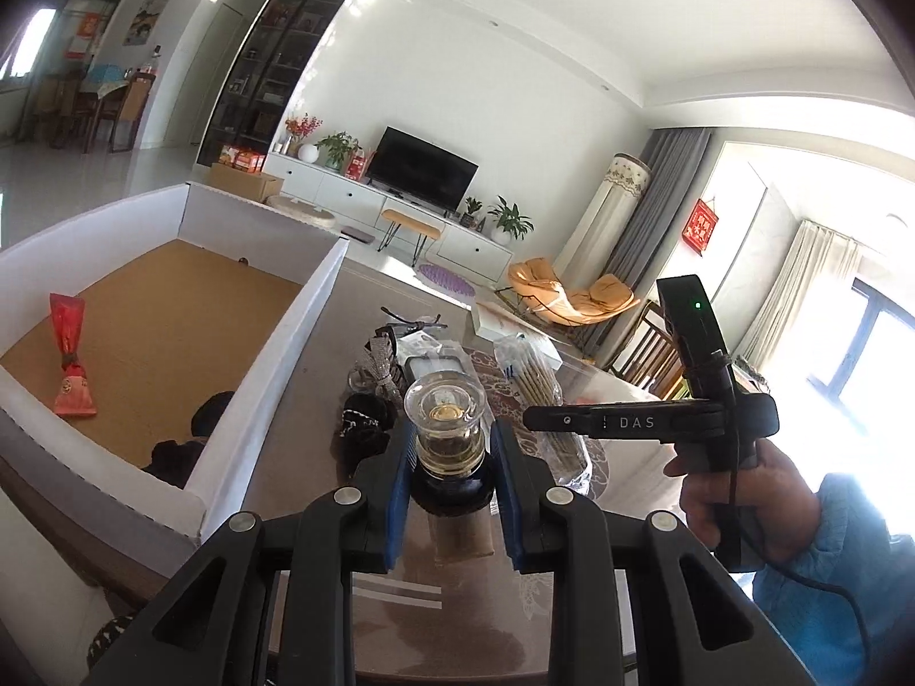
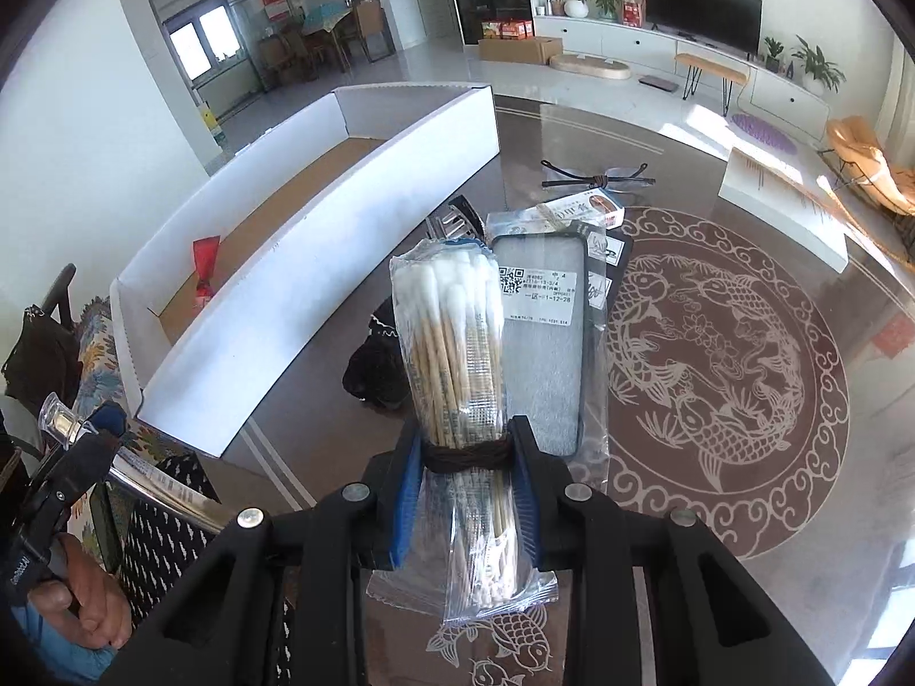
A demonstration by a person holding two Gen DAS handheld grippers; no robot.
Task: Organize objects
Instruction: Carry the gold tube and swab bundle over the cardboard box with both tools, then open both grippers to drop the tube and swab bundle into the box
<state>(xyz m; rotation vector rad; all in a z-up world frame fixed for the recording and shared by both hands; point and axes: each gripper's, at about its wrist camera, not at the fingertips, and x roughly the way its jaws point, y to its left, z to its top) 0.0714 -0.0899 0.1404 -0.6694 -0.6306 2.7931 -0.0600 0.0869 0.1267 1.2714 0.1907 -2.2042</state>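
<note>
While both tools are lifted above the table (image 2: 715,171):
Left gripper (image 1: 452,457): clamped on a small glass bottle (image 1: 447,429).
Right gripper (image 2: 466,474): clamped on a cotton swab pack (image 2: 452,354).
Box (image 2: 320,263): holds a red pouch (image 1: 68,360).

1 white box (image 2: 320,286), 1 red pouch (image 1: 70,354), 1 glass bottle (image 1: 449,429), 1 swab pack (image 2: 452,354), 1 phone case (image 2: 543,343), 2 grippers
</note>
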